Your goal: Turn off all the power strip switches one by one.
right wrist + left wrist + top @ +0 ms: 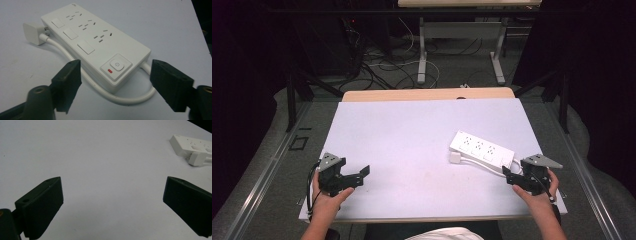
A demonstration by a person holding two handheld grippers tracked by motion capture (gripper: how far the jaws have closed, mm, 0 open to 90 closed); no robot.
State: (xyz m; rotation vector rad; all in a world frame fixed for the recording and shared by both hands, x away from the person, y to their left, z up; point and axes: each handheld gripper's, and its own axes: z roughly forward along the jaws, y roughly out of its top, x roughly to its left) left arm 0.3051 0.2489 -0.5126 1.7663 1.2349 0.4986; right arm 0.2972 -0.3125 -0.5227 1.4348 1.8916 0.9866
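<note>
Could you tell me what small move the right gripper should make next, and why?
Probably ease the right gripper forward until the switch end of the power strip sits between its jaws. They stand open just short of that end, touching nothing, while the cable loops under them. The left gripper is open, far off over bare table.

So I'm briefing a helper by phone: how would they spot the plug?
Start at the white table and go to the white power strip on its right side. The plug is the small white cube on the cord, lying loose beside the strip's far end.
</note>
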